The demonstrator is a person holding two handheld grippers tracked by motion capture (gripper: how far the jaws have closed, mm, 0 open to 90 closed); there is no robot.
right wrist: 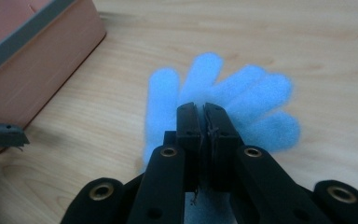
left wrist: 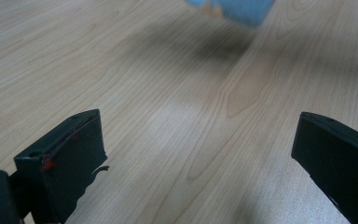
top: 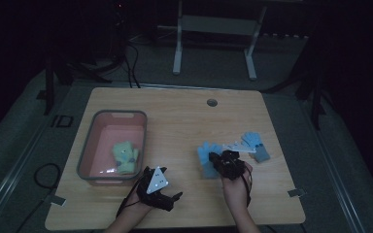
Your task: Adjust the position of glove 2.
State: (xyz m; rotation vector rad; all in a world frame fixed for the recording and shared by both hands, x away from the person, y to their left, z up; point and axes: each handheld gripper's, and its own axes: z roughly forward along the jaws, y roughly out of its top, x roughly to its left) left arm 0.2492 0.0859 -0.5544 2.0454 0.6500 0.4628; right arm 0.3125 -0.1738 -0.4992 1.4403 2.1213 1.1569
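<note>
A light blue glove [top: 206,156] lies flat on the wooden table [top: 175,121] with its fingers spread, right of centre. My right gripper [top: 218,159] is over its palm. In the right gripper view the jaws of the right gripper [right wrist: 203,111] are pressed together on the blue glove [right wrist: 242,98], whose fingers fan out beyond the tips. My left gripper [top: 174,198] hovers near the front edge, and in its own view the left gripper [left wrist: 196,154] is open wide over bare wood. A blurred piece of the blue glove [left wrist: 235,9] shows far ahead of it.
A pink bin [top: 119,114] with a grey rim stands at the left and holds a yellow-green glove [top: 126,158]. A second blue glove [top: 256,144] with a grey cuff and a white tag [top: 235,145] lies right of the first. The bin's wall [right wrist: 42,60] is close by.
</note>
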